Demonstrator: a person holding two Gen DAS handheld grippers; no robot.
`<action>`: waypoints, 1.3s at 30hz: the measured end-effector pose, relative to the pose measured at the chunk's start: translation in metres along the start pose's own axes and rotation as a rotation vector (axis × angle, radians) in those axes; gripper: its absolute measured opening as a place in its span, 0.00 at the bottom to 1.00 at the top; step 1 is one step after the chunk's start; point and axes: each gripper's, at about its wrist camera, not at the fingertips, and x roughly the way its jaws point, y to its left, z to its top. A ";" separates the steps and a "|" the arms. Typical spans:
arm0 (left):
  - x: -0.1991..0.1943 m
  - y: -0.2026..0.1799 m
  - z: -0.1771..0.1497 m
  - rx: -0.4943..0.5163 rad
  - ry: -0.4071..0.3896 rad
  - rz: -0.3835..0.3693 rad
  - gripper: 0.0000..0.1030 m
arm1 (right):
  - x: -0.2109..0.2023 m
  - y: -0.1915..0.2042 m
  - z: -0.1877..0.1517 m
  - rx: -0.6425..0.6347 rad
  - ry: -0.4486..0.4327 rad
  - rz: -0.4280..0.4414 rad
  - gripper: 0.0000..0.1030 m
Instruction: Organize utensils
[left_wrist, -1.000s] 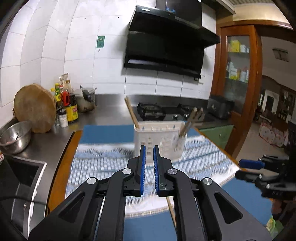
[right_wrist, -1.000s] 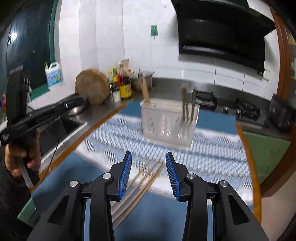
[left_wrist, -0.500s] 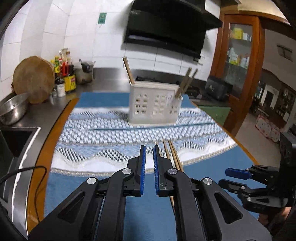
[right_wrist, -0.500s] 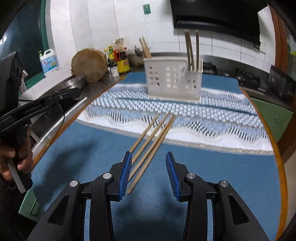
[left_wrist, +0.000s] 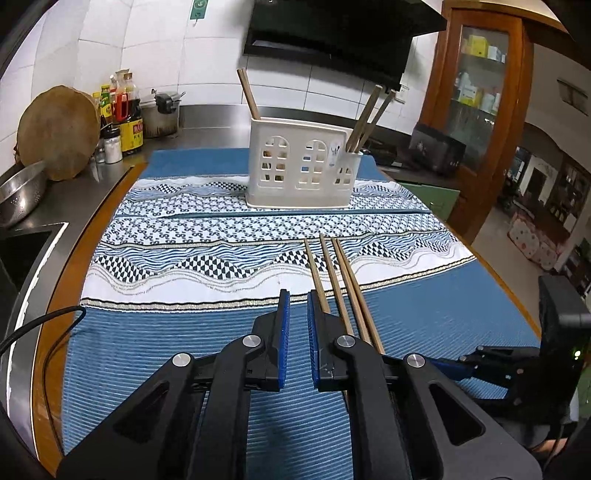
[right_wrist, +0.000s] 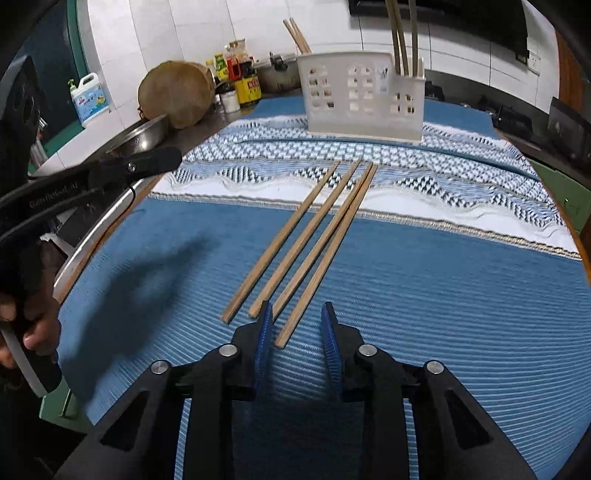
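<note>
Several wooden chopsticks (right_wrist: 310, 240) lie side by side on the blue patterned cloth (right_wrist: 461, 295); they also show in the left wrist view (left_wrist: 340, 280). A white perforated utensil holder (left_wrist: 303, 168) stands at the far end, with chopsticks upright in it; it shows in the right wrist view (right_wrist: 364, 96) too. My right gripper (right_wrist: 297, 332) is open, low over the cloth, with the near end of the rightmost chopstick between its fingers. My left gripper (left_wrist: 295, 321) has its pads nearly together with nothing between them, just left of the chopsticks.
A steel sink (left_wrist: 22, 254) and a metal bowl (left_wrist: 20, 192) lie on the left. A round wooden board (left_wrist: 59, 131), sauce bottles (left_wrist: 127, 118) and a pot (left_wrist: 162, 118) stand at the back left. A stove (right_wrist: 517, 114) is at the back right.
Both grippers have pulled back from the holder and dropped lower towards the cloth. The right gripper has come down around the near ends of the loose chopsticks. Neither jaw opening has changed.
</note>
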 end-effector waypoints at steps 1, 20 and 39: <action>0.001 0.000 -0.001 -0.001 0.003 -0.001 0.09 | 0.002 0.000 -0.001 0.003 0.007 0.003 0.24; 0.016 -0.003 -0.017 0.006 0.075 -0.016 0.09 | 0.013 0.008 -0.003 -0.028 0.022 -0.063 0.09; 0.040 -0.029 -0.043 0.041 0.193 -0.082 0.09 | 0.014 0.001 -0.005 0.026 0.022 -0.057 0.10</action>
